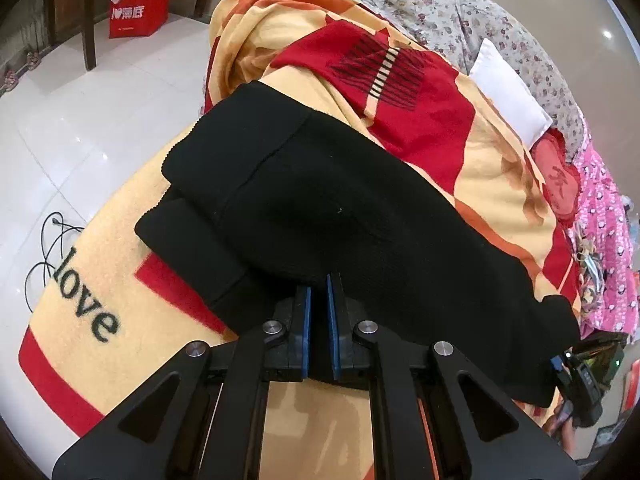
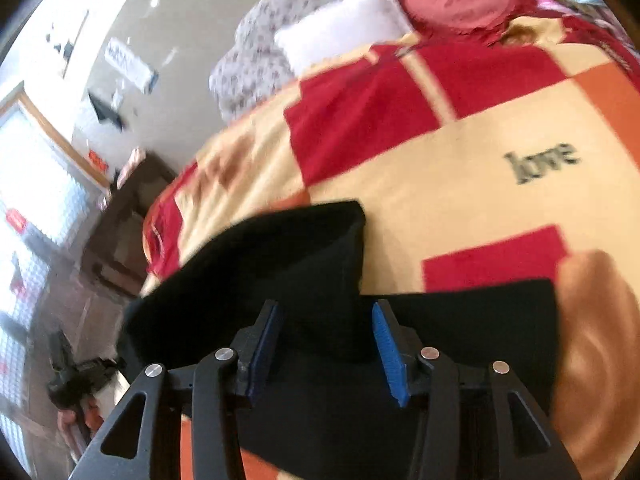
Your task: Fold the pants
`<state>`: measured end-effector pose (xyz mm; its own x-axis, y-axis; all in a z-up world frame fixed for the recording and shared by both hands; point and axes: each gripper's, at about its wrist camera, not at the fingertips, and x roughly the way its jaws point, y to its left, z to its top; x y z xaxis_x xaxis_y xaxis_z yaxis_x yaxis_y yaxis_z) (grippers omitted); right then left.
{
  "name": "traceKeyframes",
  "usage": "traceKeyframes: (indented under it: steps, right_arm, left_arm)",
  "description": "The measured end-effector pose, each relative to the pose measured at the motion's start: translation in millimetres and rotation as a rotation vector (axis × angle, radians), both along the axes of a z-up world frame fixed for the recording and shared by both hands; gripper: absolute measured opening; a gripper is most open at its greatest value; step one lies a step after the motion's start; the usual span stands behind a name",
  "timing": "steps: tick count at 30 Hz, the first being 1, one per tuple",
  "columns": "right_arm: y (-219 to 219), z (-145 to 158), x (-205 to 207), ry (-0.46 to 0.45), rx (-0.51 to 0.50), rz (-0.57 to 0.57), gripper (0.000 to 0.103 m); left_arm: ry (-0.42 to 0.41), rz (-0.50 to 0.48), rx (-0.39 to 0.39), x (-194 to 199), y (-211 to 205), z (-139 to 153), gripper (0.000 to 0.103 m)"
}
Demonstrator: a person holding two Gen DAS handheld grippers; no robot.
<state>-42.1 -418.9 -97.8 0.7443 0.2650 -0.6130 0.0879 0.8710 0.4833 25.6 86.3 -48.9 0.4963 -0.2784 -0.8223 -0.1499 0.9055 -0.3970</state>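
The left gripper (image 1: pixel 319 292) is clamped on the black pants (image 1: pixel 304 200), which lie folded on the love-print blanket (image 1: pixel 488 176). The right gripper (image 2: pixel 326 320) is spread apart over the cloth. Only the left view shows the red bag (image 1: pixel 140 6) on the far floor.

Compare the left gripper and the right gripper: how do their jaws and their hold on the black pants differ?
The left gripper has its jaws nearly closed, pinching the black pants; the right gripper has its jaws wide apart, with fabric only lying between them. The left view is sharp; the right is blurred. Both have blue pads.
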Motion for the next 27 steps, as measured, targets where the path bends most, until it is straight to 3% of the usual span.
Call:
traceKeyframes:
  steps: [2, 3, 6, 10, 15, 18, 21, 25, 27]
  right_arm:
    - [9, 2, 9, -0.039, -0.030, 0.026, 0.027]
    - [14, 4, 15, -0.026, -0.035, 0.048, 0.010]
    - [14, 23, 6, -0.088, -0.016, 0.061, 0.009]
    - [3, 64, -50, -0.164, -0.081, 0.028, 0.009]
    - [-19, 56, -89, -0.058, -0.139, -0.063, 0.009]
    - [-25, 18, -80, 0.063, -0.151, -0.096, 0.009]
    - [-22, 2, -71, 0.115, -0.184, -0.098, 0.009]
    - [-31, 11, -80, 0.151, -0.201, -0.129, 0.014]
    - [-30, 23, -87, 0.172, -0.298, -0.199, 0.019]
  left_arm:
    - [0.000, 0.007, 0.003, 0, -1, 0, 0.006]
    - [0.003, 0.008, 0.002, 0, -1, -1, 0.006]
    - [0.016, 0.007, -0.015, 2, 0, 1, 0.006]
    - [0.015, 0.006, -0.031, 1, 2, 5, 0.006]
    - [0.012, -0.008, -0.036, -3, 1, 6, 0.006]
    - [0.023, -0.015, -0.019, -3, -3, 2, 0.006]
    - [0.021, -0.022, -0.001, -4, -6, 2, 0.006]
    - [0.019, -0.030, -0.006, -7, -3, 5, 0.006]
    - [0.021, -0.028, -0.008, -9, -1, 6, 0.006]
